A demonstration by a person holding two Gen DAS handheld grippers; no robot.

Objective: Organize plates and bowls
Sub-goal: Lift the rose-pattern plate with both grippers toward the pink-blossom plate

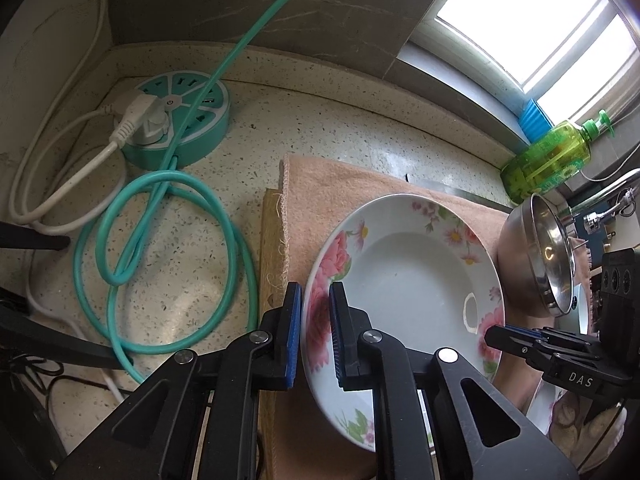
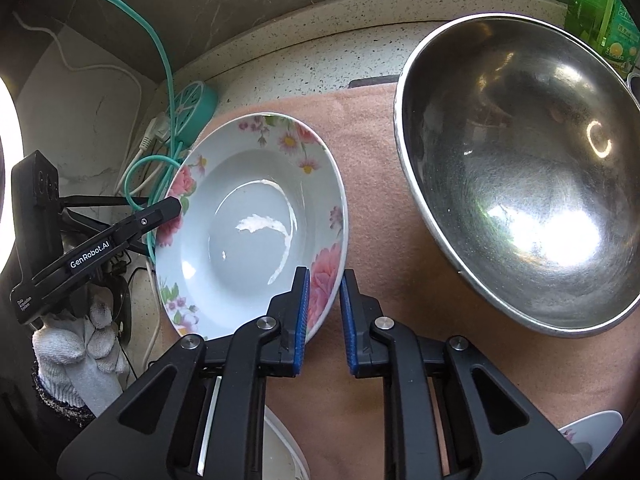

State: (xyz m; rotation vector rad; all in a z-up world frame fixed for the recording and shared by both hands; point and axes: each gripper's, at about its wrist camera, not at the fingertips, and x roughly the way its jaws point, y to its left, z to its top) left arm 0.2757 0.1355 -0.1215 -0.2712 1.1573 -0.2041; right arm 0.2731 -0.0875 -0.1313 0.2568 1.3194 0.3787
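Both grippers are clamped on the same floral plate (image 1: 404, 276), one at each side of its rim. The left gripper (image 1: 314, 332) has its fingers nearly shut, with the plate's 9 o'clock rim pinched between the blue pads. The right gripper (image 2: 325, 316) grips the opposite rim, at about 4 o'clock in its own view, equally narrow. The plate sits tilted over the pink cloth (image 1: 316, 196) on the worktop (image 1: 320, 120), whether lifted clear or touching I cannot tell. At 3 o'clock of the plate stands a steel bowl (image 2: 520, 168), near but apart. Another plate's edge (image 2: 592, 428) peeks at 5 o'clock, and one more under the right gripper. I judge the sorting barely begun: this plate is just secured, nothing is visibly stacked, and the bowl and other plates remain.
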